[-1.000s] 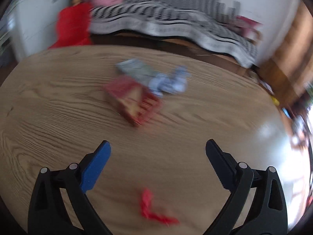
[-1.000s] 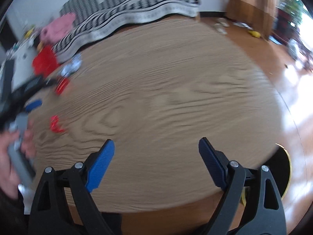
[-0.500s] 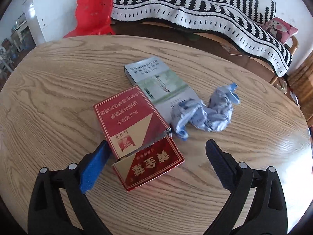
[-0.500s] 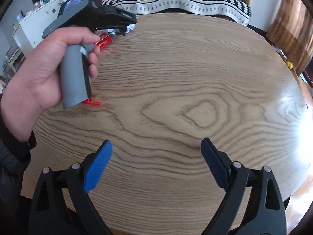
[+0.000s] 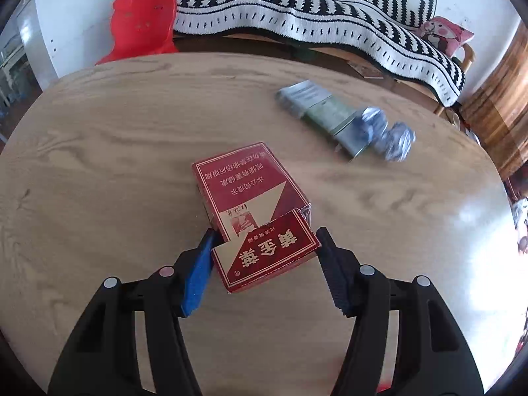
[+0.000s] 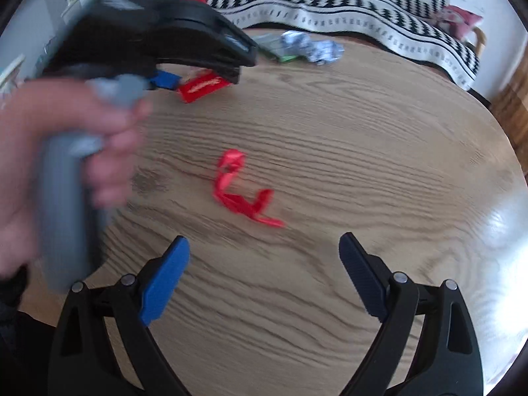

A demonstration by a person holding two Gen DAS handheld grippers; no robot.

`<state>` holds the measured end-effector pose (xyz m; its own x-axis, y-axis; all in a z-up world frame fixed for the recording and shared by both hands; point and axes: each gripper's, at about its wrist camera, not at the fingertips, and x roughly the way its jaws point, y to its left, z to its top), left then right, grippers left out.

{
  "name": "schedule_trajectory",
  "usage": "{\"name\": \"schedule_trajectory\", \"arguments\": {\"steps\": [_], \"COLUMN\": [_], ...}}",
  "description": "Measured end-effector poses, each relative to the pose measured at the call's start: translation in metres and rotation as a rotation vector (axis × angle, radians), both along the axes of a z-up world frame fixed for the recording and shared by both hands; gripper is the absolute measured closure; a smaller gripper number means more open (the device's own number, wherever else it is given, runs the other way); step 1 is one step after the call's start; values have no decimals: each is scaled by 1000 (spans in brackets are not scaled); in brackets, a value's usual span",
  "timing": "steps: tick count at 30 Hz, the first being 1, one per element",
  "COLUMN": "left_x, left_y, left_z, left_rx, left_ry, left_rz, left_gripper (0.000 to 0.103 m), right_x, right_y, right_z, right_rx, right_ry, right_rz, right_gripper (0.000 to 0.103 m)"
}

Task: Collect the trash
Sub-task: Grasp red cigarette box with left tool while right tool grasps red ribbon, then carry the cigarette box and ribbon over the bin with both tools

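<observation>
L gripper (image 5: pixel 264 250) jaws closing around the red cig box (image 5: pixel 254 211) on the wood table (image 5: pixel 99 165), pads look just touching its flap. R gripper (image 6: pixel 264 257) spread wide w/ nothing in it, red wrapper scrap (image 6: pixel 242 191) lying just ahead.

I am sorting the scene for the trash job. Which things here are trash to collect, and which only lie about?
Trash:
- red cardboard cigarette pack, between the closing left gripper jaws
- grey-green flat pack
- crumpled blue-white wrapper
- red twisted plastic scrap

Lying about:
- red plastic chair
- striped black-white blanket
- pink cushion
</observation>
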<state>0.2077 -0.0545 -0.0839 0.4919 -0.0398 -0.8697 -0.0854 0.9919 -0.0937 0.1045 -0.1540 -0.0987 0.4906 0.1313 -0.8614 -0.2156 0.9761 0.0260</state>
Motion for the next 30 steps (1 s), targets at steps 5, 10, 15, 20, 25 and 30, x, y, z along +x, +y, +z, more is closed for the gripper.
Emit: {"name": "schedule_trajectory", "arguments": {"steps": [5, 10, 15, 20, 25, 30], "left_x": [-38, -70, -88, -102, -130, -166], "left_y": [44, 61, 47, 13, -50, -119], "left_z": [13, 25, 28, 35, 43, 46], "left_rx": [-14, -1, 31, 25, 34, 22], "left_ry": [-13, -45, -67, -88, -127, -161], "left_rz": [6, -8, -63, -137, -266, -405], "left_gripper": [43, 43, 43, 43, 43, 43], "right_x": [16, 23, 7, -29, -74, -134], "right_y": [20, 18, 2, -36, -99, -183], "right_z": [-4, 4, 12, 34, 52, 59], "right_rx": [-4, 59, 72, 67, 58, 37], "right_ry": [-20, -26, -37, -77, -105, -120], "right_rz": [19, -28, -60, -116, -225, -380], "right_gripper": [14, 84, 93, 93, 93, 93]}}
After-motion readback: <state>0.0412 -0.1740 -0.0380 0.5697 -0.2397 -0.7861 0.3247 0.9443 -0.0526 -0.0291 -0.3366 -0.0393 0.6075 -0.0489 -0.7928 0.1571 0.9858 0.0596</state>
